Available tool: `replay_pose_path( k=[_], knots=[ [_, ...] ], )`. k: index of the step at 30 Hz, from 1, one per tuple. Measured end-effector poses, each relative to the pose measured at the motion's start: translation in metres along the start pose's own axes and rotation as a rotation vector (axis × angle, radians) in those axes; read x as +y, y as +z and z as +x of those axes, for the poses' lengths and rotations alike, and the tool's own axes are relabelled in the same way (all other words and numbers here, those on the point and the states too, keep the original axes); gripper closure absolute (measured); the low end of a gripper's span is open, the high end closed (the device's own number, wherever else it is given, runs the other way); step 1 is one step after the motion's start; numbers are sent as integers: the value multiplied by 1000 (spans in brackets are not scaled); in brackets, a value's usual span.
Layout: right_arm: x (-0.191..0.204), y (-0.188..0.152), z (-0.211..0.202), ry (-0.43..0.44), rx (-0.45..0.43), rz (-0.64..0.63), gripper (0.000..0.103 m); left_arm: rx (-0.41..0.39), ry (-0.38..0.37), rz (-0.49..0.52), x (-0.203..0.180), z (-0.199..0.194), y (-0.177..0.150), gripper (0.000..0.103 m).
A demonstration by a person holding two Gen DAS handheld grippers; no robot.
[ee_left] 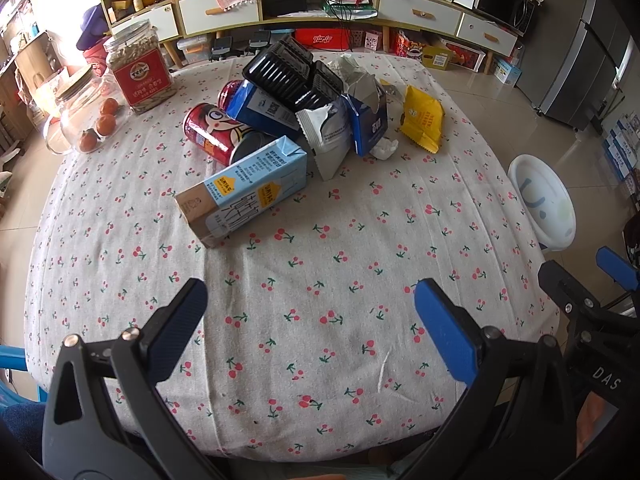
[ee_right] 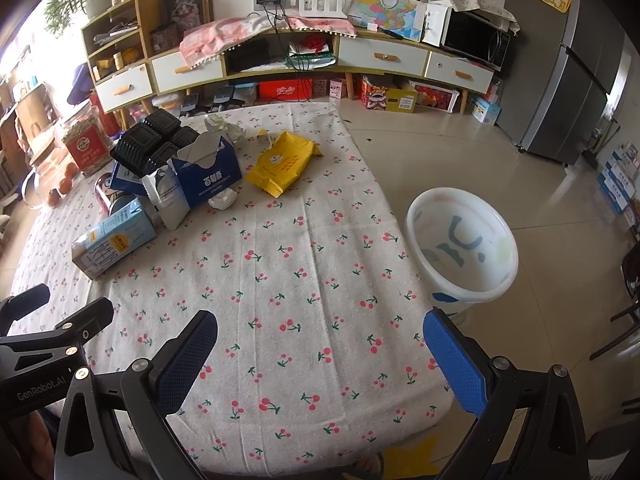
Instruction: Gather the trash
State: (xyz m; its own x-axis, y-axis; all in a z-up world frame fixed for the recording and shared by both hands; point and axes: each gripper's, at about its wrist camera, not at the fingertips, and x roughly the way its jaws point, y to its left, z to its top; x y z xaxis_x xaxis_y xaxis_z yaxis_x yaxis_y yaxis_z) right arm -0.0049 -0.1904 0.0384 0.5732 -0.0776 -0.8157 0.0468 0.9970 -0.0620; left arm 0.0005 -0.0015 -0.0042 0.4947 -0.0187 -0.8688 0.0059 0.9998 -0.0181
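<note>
Nearby, white bin (ee_right: pixel 460 276) beside the table (ee_right: pixel 320 320), seemingly empty.

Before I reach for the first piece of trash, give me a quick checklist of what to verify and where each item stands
1. Left gripper open and holding nothing: ok.
2. Right gripper open and holding nothing: ok.
3. White bin on the floor beside the table, mouth up and unobstructed: ok.
4. Bare tablecloth between the grippers and the pile: ok.
5. Light blue carton lies nearest at the pile's front, nothing on top: ok.
6. Yellow packet lies apart from the pile, free to pick: ok.
</note>
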Motion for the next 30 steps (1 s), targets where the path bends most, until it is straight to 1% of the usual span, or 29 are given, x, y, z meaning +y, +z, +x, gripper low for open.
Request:
replay_pose_path(
  k=[30],
  knots=[
    [3,-2,3,0,3,-5,0,0,-1,-1,-1,0,0,0]
  ],
)
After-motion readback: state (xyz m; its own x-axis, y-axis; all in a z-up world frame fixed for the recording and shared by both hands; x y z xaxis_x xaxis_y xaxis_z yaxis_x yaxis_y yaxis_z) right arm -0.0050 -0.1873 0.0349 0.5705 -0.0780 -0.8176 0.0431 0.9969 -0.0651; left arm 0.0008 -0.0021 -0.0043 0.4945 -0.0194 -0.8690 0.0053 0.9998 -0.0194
